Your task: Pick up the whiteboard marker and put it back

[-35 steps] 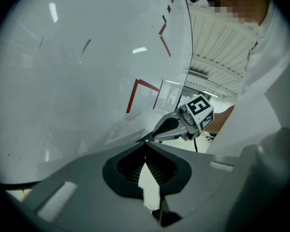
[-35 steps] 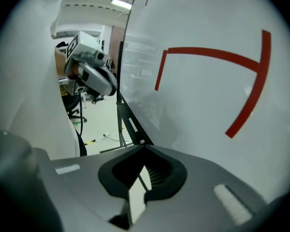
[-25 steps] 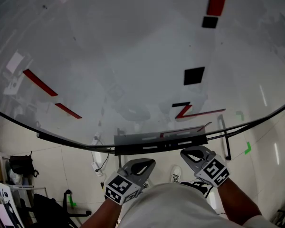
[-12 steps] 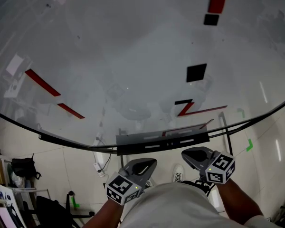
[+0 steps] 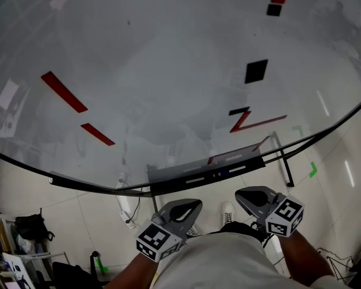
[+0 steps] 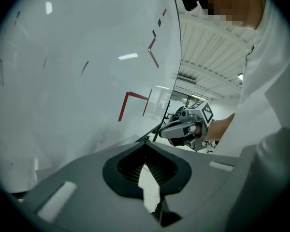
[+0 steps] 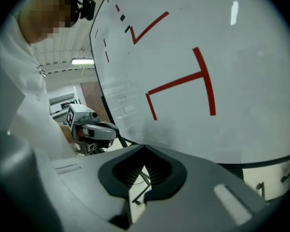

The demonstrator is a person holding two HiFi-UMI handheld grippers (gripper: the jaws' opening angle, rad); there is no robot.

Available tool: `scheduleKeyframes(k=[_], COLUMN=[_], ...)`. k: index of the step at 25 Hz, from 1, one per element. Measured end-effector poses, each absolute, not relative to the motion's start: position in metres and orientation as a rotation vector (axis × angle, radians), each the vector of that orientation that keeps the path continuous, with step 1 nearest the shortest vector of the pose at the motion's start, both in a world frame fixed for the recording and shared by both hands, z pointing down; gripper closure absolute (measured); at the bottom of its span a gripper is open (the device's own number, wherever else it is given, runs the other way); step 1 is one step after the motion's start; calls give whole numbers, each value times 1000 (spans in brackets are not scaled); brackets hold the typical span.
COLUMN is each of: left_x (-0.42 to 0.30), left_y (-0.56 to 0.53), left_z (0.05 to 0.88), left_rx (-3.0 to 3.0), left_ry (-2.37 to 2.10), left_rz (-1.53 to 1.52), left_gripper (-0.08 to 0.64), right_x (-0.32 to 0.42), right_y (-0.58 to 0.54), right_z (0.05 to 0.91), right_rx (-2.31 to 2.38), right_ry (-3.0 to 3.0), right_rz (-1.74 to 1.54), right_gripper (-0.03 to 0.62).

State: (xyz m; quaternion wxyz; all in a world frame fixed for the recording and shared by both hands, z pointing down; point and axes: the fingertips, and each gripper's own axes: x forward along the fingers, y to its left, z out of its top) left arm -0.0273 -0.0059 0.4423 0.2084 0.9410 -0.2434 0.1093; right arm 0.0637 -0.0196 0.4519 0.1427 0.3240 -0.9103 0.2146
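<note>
A pale slim stick, possibly the whiteboard marker (image 5: 193, 180), lies lengthwise in the board's tray (image 5: 162, 188); it's too small to be sure.

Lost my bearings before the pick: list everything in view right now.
whiteboard: one, white, fills the front
red strokes: several, red, across the whiteboard
black squares: two, black, whiteboard's upper right
tray: one, grey, whiteboard's bottom edge; contents too small to name
green mark: one, green, floor at right
bag: one, black, floor at far left
shoe: one, white, floor between the grippers
left gripper: one, grey, low centre, shut, empty
right gripper: one, grey, low right, shut, empty
</note>
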Motion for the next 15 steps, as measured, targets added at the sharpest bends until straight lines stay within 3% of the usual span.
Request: scheduleKeyframes(k=[15], left_x=[-35], left_y=[36], left_z=[432], left_rx=[2625], left_ry=[-754], left_rz=[285], left_gripper=[543], right_x=[71], right_y=[28], right_z=[438], right_rx=[981], right_ry=[-2651], right_rz=[559], right_gripper=[591])
